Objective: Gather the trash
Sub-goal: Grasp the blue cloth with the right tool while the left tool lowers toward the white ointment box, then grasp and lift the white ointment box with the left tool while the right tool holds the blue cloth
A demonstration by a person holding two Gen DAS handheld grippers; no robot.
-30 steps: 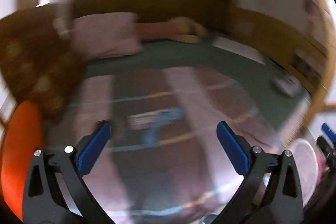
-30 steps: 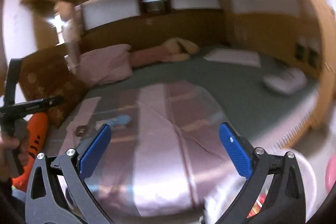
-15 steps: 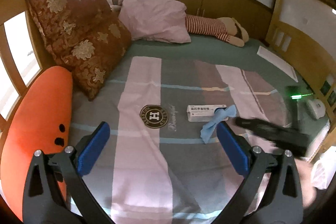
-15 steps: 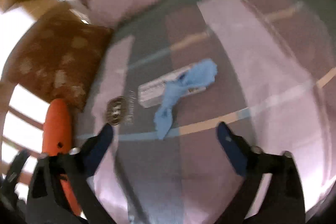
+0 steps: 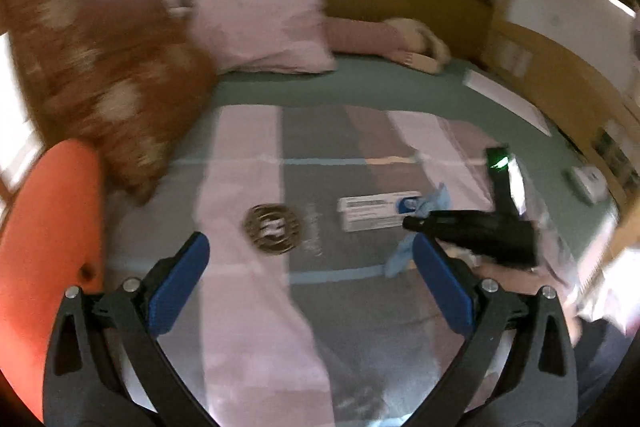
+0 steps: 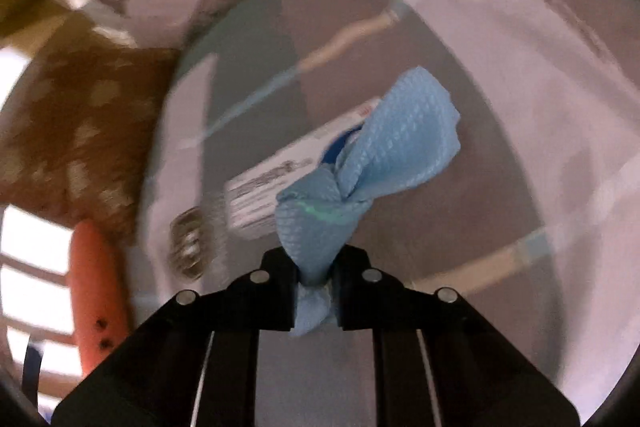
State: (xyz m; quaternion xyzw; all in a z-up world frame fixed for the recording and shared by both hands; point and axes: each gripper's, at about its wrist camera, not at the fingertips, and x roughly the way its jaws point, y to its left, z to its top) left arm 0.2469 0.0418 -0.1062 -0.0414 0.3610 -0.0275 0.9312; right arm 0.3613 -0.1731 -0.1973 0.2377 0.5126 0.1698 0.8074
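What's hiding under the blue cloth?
Under the blue cloth, pinched as the right gripper closes, lies a white box on the bedspread. The box's far end is covered.

A crumpled light blue cloth (image 6: 362,163) with a waffle texture, twisted into a narrow waist at its middle. Its lower end is pinched between the closing jaws of the right claw (image 6: 314,281); its upper end fans out wide. Beneath it, a long white carton (image 5: 378,211) with printed text and a blue mark lies flat on the striped bedspread (image 5: 248,307).
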